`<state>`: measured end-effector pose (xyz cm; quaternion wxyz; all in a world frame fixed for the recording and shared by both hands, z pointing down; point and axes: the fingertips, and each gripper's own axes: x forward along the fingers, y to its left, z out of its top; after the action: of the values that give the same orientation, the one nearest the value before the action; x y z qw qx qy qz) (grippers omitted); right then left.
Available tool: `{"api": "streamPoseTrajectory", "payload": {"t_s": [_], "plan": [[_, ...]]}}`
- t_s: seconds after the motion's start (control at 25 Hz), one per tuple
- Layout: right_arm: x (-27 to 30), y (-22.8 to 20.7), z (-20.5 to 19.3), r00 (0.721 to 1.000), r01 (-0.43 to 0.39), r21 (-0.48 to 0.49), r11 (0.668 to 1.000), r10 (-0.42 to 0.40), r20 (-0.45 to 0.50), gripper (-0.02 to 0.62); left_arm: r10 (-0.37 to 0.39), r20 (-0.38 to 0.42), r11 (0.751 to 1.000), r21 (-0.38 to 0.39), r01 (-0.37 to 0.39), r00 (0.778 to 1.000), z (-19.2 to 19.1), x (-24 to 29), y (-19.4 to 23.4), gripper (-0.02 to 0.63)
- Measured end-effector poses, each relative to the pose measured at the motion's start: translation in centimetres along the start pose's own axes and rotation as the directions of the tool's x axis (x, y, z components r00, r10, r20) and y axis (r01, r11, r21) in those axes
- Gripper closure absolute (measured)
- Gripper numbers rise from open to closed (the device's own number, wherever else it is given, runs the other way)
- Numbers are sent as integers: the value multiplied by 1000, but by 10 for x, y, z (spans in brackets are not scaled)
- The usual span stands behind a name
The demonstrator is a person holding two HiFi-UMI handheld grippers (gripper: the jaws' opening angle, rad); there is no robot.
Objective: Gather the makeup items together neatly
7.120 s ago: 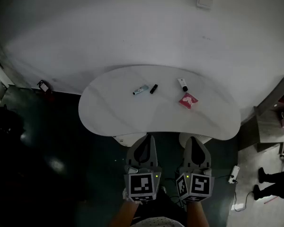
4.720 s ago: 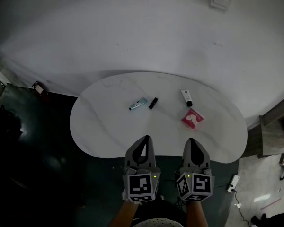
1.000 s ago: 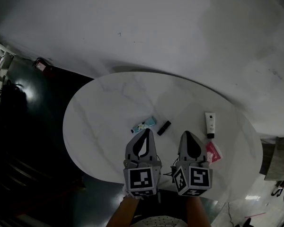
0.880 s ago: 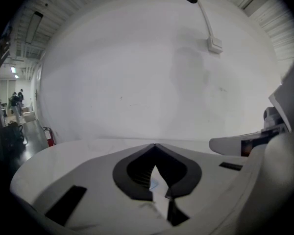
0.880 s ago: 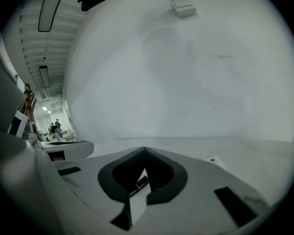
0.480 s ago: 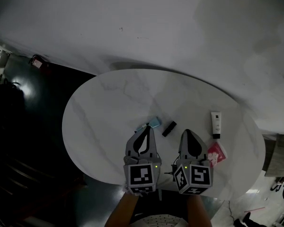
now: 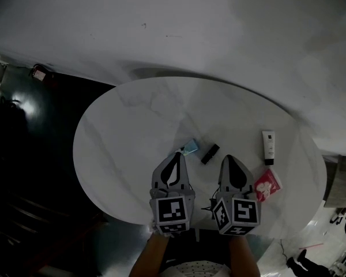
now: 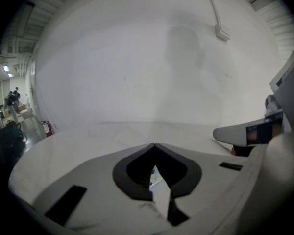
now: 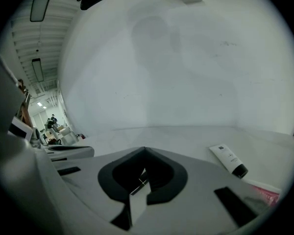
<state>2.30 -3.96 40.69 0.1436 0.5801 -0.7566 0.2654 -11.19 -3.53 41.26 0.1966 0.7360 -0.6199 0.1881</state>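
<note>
Landmark: a small black tube, lipstick-like, lay on the white oval table, towards the person's side of its middle.
Light-blue tube: it lay just left of the black tube, close but apart from it, its near end hidden behind a gripper tip.
White tube with black cap: it lay well to the right of the black tube, cap towards the person.
Pink packet: it lay right of the black tube too, nearer the person than the white tube and close to the table edge.
Left gripper: its jaws were pressed together on nothing. Its tip sat left of the black tube, over the near end of the light-blue tube; contact could not be told.
Right gripper: its jaws were likewise pressed together and empty. Its tip sat just to the near right of the black tube, between it and the pink packet.
Step in hand: probably the approach, since all four items were spread out and none was held.
Next move: most likely each gripper would need its jaws spread before pinching anything. Otherwise the closed tips could nudge the two right-hand items leftwards towards the black tube, each laid alongside it.
</note>
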Motion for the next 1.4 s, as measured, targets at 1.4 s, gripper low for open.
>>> {"api": "streamPoseTrajectory", "payload": {"t_s": [1.4], "plan": [[19, 4, -28, 996, 29, 12, 1000, -28, -82, 574, -138, -200, 974, 151, 170, 970, -55, 25, 12, 431]]}}
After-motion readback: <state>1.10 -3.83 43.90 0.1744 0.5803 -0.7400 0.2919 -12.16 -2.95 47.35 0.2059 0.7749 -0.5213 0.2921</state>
